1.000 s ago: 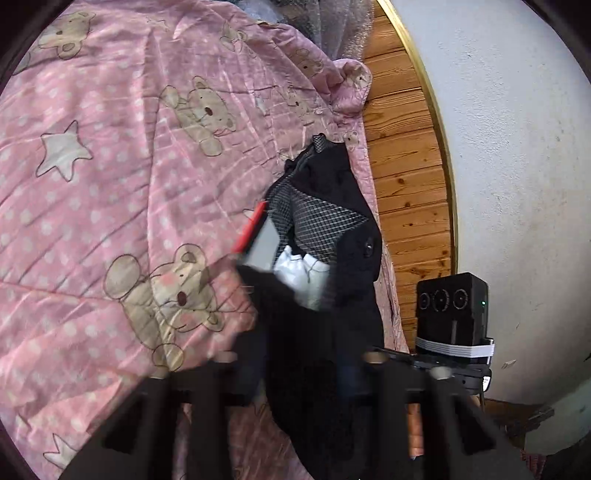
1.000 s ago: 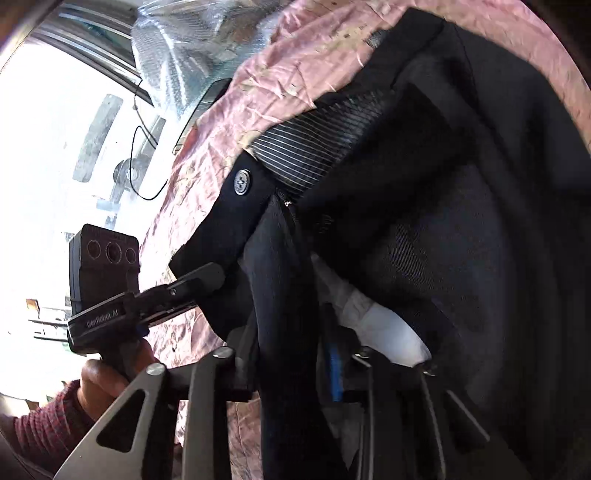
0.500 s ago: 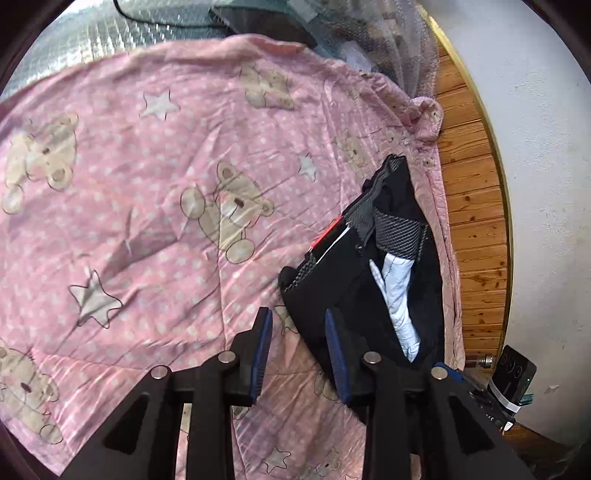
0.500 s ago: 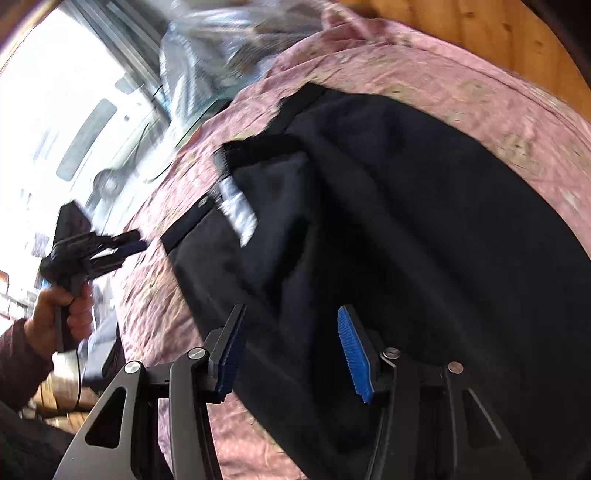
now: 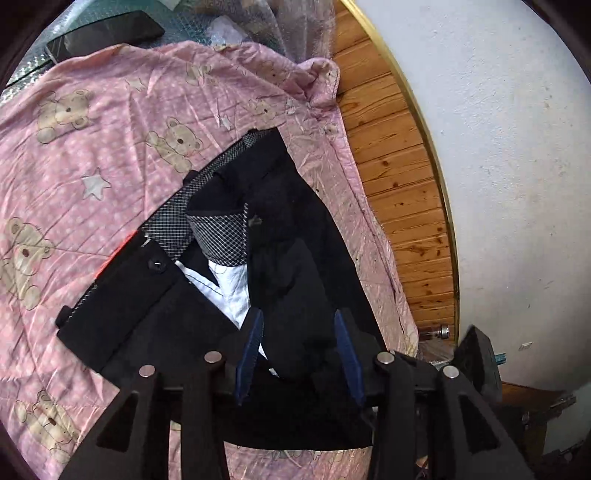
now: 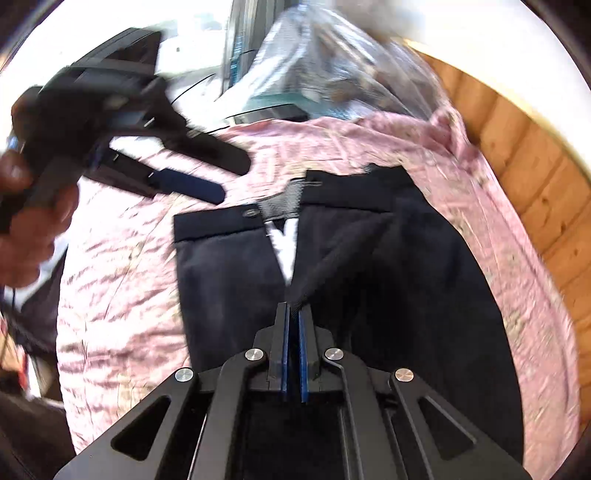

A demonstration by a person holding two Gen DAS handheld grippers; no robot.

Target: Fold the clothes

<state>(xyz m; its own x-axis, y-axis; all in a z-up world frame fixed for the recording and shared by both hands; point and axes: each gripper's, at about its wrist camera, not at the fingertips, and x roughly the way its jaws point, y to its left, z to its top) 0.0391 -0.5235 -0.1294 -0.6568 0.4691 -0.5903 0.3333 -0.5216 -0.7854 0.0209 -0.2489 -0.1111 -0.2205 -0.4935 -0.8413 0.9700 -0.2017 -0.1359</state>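
Black trousers (image 5: 288, 258) lie waist-up on a pink teddy-bear blanket (image 5: 92, 155). The fly is open, showing checked waistband lining and a white pocket bag (image 5: 232, 284). My left gripper (image 5: 299, 332) hovers open just over the crotch area, dark cloth showing between its blue pads. In the right wrist view the trousers (image 6: 229, 266) spread out ahead and my right gripper (image 6: 293, 310) is shut on a raised ridge of their black cloth below the fly. The left gripper (image 6: 231, 180), held by a hand (image 6: 26, 229), hangs open above the blanket's left side.
A wood-panelled strip (image 5: 399, 177) and a white wall (image 5: 517, 184) border the blanket on the right. Bubble wrap (image 5: 295, 22) and a dark flat device (image 5: 107, 33) lie beyond the blanket's far edge. The blanket (image 6: 122, 288) is bare to the left of the trousers.
A second ago both grippers held the trousers up. They let go and the trousers dropped flat. Now the right gripper has shut on a fold; the left stays open, closer over them.
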